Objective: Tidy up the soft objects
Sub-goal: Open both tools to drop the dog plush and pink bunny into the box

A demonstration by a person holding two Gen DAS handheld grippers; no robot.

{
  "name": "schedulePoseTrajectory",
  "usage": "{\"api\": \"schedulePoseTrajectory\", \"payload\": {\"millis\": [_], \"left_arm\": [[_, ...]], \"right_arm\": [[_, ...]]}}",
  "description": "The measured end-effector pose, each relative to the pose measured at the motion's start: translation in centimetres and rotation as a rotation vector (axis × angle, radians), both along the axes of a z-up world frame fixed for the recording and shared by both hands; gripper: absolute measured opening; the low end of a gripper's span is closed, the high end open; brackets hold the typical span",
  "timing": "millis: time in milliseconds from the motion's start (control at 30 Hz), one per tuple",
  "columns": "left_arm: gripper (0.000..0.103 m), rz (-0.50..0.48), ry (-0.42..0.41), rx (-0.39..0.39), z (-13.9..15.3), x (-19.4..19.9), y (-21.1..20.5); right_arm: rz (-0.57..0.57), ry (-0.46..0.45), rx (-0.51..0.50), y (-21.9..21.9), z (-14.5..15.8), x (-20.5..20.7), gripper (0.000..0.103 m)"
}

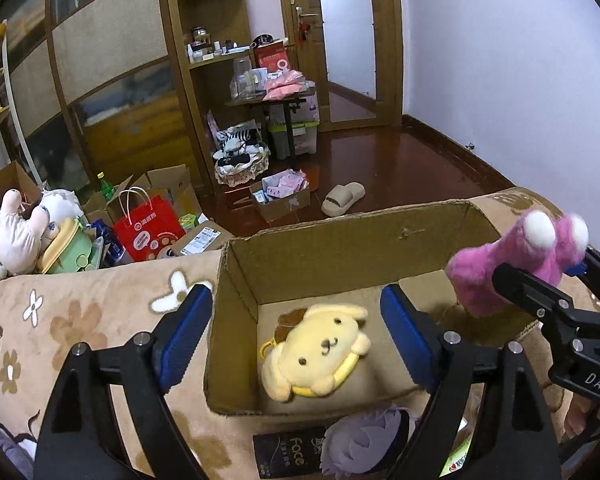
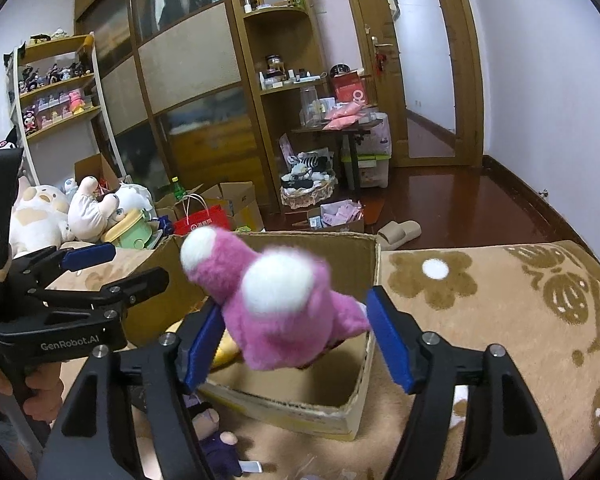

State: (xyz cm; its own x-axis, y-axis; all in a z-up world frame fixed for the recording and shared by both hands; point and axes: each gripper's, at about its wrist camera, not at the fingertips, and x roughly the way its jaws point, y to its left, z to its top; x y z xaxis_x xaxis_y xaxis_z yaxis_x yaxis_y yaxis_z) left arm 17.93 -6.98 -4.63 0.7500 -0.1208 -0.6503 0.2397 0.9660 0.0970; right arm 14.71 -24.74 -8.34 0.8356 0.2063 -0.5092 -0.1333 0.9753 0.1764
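An open cardboard box stands on a flower-patterned beige cover. A yellow dog plush lies on the box floor. My left gripper is open and empty, its jaws spread over the near left part of the box. A pink plush with white feet sits between the jaws of my right gripper above the box; the jaws stand wide and the toy looks blurred, so the grip is unclear. The pink plush also shows in the left wrist view.
A purple plush and a black packet lie in front of the box. Several plush toys pile at the left. Cartons, a red bag, a slipper and a wardrobe stand beyond.
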Motion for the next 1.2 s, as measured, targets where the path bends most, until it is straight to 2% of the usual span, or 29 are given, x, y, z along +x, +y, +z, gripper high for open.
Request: {"api": "schedulePoseTrajectory", "payload": {"millis": [67,200,867,1000,1200], "left_arm": [[0.092,0.009,0.0,0.003,0.1,-0.2,0.2],[0.092,0.022,-0.005,0.001,0.5,-1.2,0.7],[0.097,0.092,0.006,-0.019,3.0,-7.2,3.3],[0.097,0.099,0.048,-0.049,3.2,-8.7,4.0],[0.097,0.096,0.053,-0.026,3.4,-10.9,3.9]], "right_arm": [[-0.003,-0.001,0.002,0.0,0.1,-0.3,0.081],[-0.008,-0.012,0.013,-0.1,0.4,-1.0,0.091],[-0.04,-0.029,0.0,0.1,3.4,-6.9,0.092],[-0.049,-0.024,0.004,0.1,3.7,-8.4,0.092],[-0.06,-0.023,-0.004,0.1,4.4,-10.2,0.092]]}}
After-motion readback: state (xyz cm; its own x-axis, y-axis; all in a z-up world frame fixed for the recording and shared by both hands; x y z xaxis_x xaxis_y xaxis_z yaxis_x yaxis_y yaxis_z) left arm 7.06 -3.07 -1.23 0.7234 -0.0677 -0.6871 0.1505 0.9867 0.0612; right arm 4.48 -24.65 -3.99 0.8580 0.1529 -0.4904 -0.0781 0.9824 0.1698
